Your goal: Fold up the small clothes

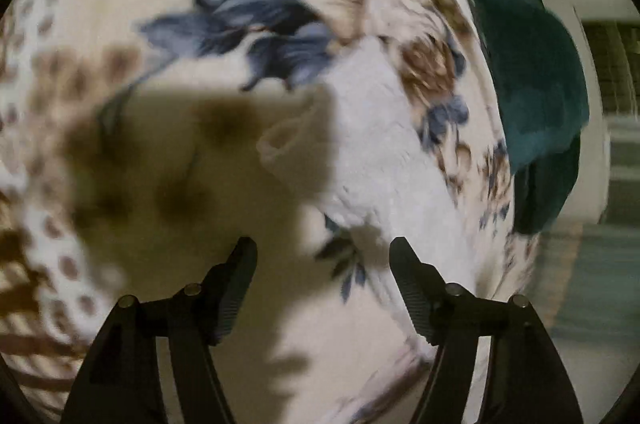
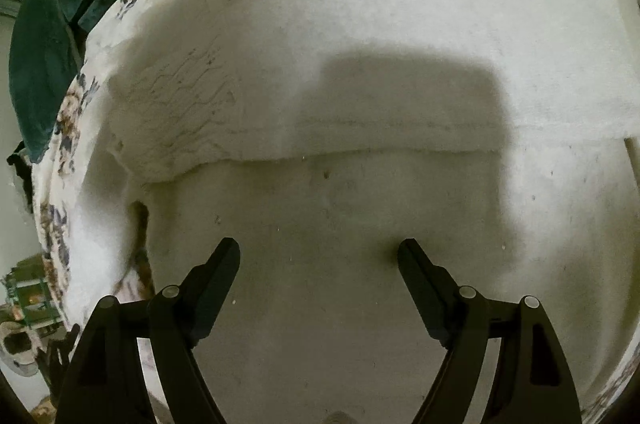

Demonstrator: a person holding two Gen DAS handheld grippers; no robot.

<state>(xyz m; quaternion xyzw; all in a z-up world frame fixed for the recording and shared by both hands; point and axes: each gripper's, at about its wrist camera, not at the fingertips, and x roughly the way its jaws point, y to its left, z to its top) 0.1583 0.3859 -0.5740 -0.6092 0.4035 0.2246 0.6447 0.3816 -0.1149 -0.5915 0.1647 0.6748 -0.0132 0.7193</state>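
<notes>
A white fuzzy garment (image 2: pixel 360 72) lies spread on a flowered bedspread (image 2: pixel 64 128), with a folded edge running across the middle of the right wrist view. My right gripper (image 2: pixel 319 250) is open and empty, hovering close over the garment. In the left wrist view, part of the white garment (image 1: pixel 384 136) with a small rolled cuff lies on the bedspread (image 1: pixel 160 4). My left gripper (image 1: pixel 323 250) is open and empty just above the bedspread, near the garment's lower edge. This view is motion-blurred.
A dark green cloth (image 1: pixel 536 80) lies at the bed's edge; it also shows in the right wrist view (image 2: pixel 48 36). Beyond the bed edge are a pale floor (image 1: pixel 600 264) and clutter at lower left (image 2: pixel 28 304).
</notes>
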